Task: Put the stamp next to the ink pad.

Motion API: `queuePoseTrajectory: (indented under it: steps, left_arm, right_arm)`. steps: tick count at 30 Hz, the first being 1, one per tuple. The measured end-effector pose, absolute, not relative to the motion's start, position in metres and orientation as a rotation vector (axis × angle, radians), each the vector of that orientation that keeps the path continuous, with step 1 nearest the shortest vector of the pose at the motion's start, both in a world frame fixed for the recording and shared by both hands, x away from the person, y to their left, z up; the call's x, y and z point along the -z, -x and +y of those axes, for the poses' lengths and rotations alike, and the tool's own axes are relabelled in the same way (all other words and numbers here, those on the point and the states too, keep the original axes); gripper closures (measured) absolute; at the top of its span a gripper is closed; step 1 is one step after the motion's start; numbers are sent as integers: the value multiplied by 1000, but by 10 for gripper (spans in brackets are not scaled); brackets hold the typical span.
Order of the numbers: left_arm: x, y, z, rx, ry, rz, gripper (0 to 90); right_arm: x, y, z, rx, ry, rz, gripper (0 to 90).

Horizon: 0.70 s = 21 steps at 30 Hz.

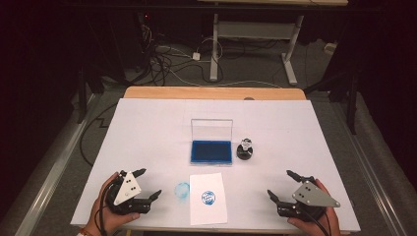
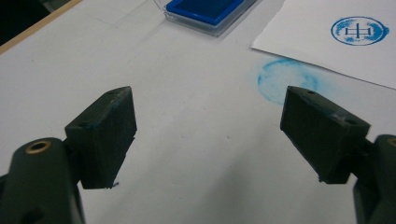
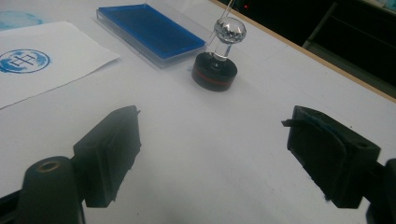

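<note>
A blue ink pad in a clear case with its lid raised lies mid-table; it also shows in the left gripper view as the ink pad and in the right gripper view as the ink pad. Right of it stands a round black stamp with a clear faceted knob, the stamp. A white sheet near the front edge bears a round blue imprint. My left gripper rests open at the front left, nothing between its jaws. My right gripper rests open at the front right, also bare.
A pale blue ink smudge marks the white tabletop just left of the sheet. A wooden edge runs along the back. Beyond it are a desk frame and cables on the floor.
</note>
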<state>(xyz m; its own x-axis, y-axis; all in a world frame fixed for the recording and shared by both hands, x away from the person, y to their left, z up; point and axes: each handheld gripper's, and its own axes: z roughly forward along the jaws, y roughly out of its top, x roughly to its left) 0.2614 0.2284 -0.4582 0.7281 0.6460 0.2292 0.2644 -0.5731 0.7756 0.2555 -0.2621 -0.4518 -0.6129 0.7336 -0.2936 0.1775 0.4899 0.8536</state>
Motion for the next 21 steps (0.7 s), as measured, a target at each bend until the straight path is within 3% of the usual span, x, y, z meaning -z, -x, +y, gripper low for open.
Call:
queuePoseTrajectory:
  steps: [21]
  left_arm:
    - [461,-263,228,-625,-2184,678,179]
  right_arm:
    - [449,-253,-260,-1069,-726,2063,176]
